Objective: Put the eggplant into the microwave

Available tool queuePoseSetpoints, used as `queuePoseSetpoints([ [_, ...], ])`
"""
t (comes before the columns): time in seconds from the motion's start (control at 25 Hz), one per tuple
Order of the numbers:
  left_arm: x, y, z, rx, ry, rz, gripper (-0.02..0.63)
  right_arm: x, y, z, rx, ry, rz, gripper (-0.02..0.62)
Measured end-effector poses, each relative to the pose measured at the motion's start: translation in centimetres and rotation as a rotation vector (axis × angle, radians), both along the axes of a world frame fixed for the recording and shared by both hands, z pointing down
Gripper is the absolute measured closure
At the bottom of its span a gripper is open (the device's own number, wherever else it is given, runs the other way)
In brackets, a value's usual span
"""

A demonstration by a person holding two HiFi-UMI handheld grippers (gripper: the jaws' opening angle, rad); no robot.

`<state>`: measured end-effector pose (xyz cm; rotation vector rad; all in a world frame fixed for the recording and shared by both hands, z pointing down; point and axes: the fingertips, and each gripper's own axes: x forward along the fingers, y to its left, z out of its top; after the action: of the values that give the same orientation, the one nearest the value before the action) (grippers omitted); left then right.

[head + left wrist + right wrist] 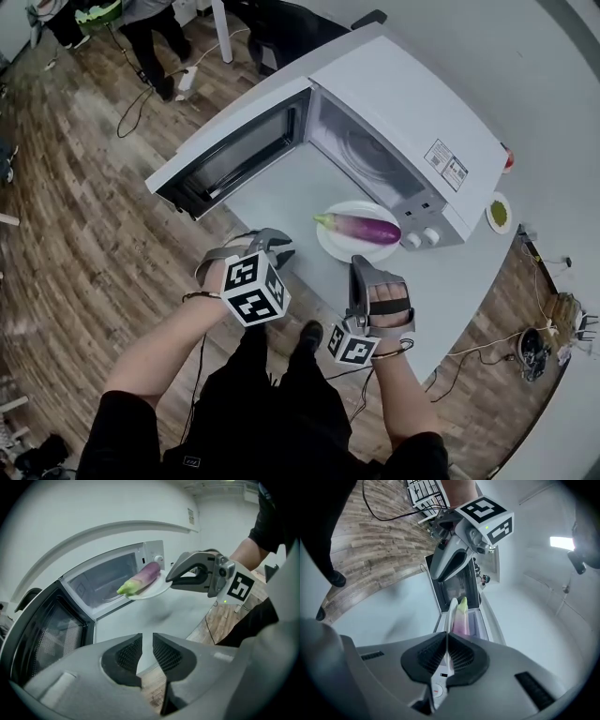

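Note:
A purple eggplant (361, 228) with a green stem lies on a white plate (335, 248), held up in front of the white microwave (403, 103). The microwave's door (234, 159) hangs wide open to the left. My right gripper (359, 267) is shut on the plate's near rim; in the right gripper view the plate (451, 613) stands edge-on between the pads, with the eggplant (462, 616) beyond. My left gripper (275, 246) hovers left of the plate with nothing in it, its jaws a narrow gap apart (146, 641). In the left gripper view the eggplant (140, 578) is just outside the cavity.
The microwave stands on a white table (272, 202) whose front edge runs below my grippers. A small dish of something green (499, 213) sits right of the microwave. A person (150, 23) stands at the far left. Cables trail over the wooden floor (84, 216).

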<state>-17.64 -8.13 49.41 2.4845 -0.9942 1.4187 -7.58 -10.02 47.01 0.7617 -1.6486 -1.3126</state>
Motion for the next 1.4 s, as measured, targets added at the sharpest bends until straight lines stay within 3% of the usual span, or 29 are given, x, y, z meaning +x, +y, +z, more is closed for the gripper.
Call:
queuePoseSetpoints([
  [0.4,-2.2,-0.2,-2.0,0.054,0.087,-0.002,0.531,-2.7,-1.3,-1.0,-0.01,-0.008,0.107,0.571],
  [0.64,-4.1,0.1,-2.0,0.079,0.031,0.053,0.531,-3.9,-2.3,-1.3,-0.044,-0.037,0.167,0.571],
  [0.88,-5.4,0.2,-1.8,0.082,0.034,0.06,0.531,-4.8,-3.6,-1.1,-0.099,-0.056,0.212,0.571],
  [1.4,-5.3,-3.1,-0.3,0.099,0.042,0.062,0.531,-5.5,-7.9,0.3,-0.097,-0.066,0.24,0.571],
])
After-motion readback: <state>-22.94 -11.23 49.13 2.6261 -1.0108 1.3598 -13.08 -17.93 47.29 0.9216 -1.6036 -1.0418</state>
